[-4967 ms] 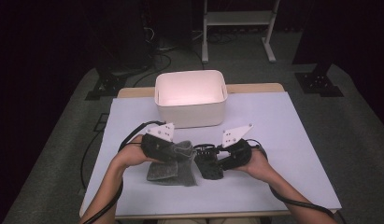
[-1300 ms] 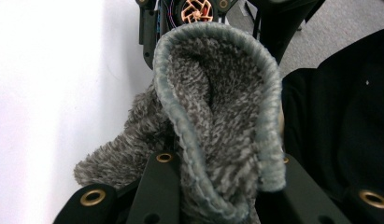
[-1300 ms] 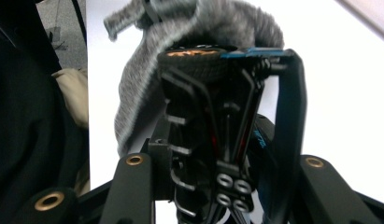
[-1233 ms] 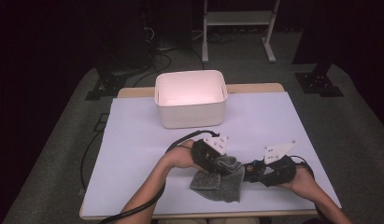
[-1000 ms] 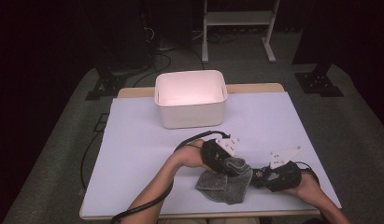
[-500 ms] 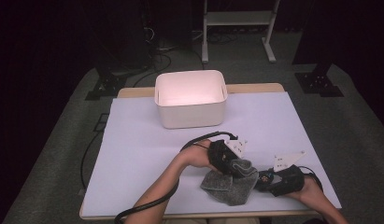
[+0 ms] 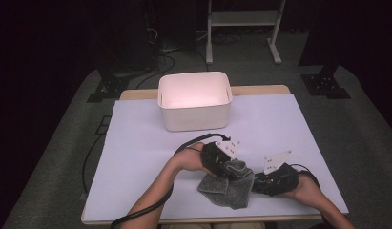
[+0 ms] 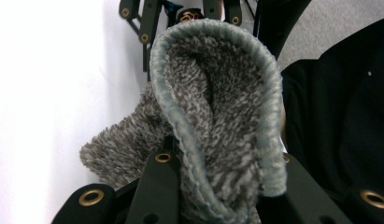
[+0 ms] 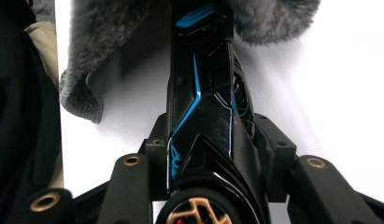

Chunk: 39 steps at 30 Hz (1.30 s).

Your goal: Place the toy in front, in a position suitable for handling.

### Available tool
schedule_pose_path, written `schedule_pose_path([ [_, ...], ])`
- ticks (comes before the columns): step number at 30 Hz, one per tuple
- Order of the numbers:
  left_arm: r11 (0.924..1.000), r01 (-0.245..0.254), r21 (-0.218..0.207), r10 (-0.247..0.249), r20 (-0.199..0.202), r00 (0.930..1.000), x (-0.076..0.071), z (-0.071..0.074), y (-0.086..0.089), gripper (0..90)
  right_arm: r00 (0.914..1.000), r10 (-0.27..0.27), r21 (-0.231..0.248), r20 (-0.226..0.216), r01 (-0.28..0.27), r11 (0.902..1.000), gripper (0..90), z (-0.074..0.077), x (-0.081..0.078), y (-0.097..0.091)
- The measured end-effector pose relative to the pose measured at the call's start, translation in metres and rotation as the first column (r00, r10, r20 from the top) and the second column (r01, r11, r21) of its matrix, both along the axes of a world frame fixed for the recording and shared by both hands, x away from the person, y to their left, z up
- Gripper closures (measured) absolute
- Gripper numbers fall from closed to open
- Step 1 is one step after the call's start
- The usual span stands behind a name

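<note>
Grey cloth lies crumpled on the near right part of the white table cover, between both grippers. Left gripper is clamped on a raised fold of the cloth, its edge hem looping up between the jaws in the left gripper view. Right gripper touches the cloth's right edge; its jaws have just been closing, and a grip cannot be confirmed. Farther back, well apart, stands a white bin.
</note>
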State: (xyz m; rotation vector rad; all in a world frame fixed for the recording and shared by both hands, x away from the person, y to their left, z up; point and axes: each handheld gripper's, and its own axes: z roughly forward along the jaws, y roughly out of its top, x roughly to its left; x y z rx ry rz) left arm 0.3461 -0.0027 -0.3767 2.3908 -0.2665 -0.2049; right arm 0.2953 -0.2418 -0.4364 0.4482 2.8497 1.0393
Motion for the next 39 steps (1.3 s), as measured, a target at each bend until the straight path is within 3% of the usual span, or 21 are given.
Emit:
schedule_pose_path([
  [5,0.9997,-0.026,-0.001,0.026,0.013,0.9996,0.001,0.006,0.019,75.3,0.9998,0.019,0.036,0.000,-0.019,0.9992,55.4,-0.001,0.003,0.007],
  [10,0.9981,-0.061,0.009,0.060,0.034,0.9976,0.001,0.017,0.045,75.3,0.9981,0.060,0.044,0.016,-0.061,0.9972,55.4,0.004,0.012,0.032],
  [18,0.9876,-0.144,0.063,0.140,0.054,0.9886,0.002,0.023,0.093,75.4,0.9883,0.150,0.053,0.027,-0.152,0.9870,55.4,0.008,0.035,0.098],
  [21,0.9834,-0.173,0.056,0.170,0.040,0.9845,0.001,0.017,0.108,75.4,0.9809,0.192,0.054,0.030,-0.194,0.9796,55.4,0.007,0.041,0.126],
  [25,0.9768,-0.193,0.092,0.191,0.035,0.9810,-0.001,0.005,0.120,75.3,0.9704,0.240,0.011,0.029,-0.240,0.9707,55.3,0.000,0.043,0.154],
  [29,0.9747,-0.217,0.053,0.217,0.003,0.9761,-0.002,0.001,0.134,75.2,0.9718,0.235,0.035,0.019,-0.236,0.9712,54.9,-0.002,0.043,0.155],
  [32,0.9719,-0.230,0.051,0.230,0.001,0.9731,-0.004,0.001,0.143,75.2,0.9722,0.232,0.028,0.030,-0.233,0.9721,54.7,-0.002,0.041,0.153],
  [37,0.9637,-0.256,0.077,0.255,0.014,0.9668,-0.005,0.000,0.153,74.5,0.9758,0.218,0.051,-0.015,-0.217,0.9748,48.5,-0.001,0.043,0.146],
  [39,0.9631,-0.260,0.070,0.260,0.002,0.9655,-0.005,-0.001,0.154,74.5,0.9793,0.201,0.059,-0.021,-0.200,0.9781,47.8,0.001,0.044,0.139],
])
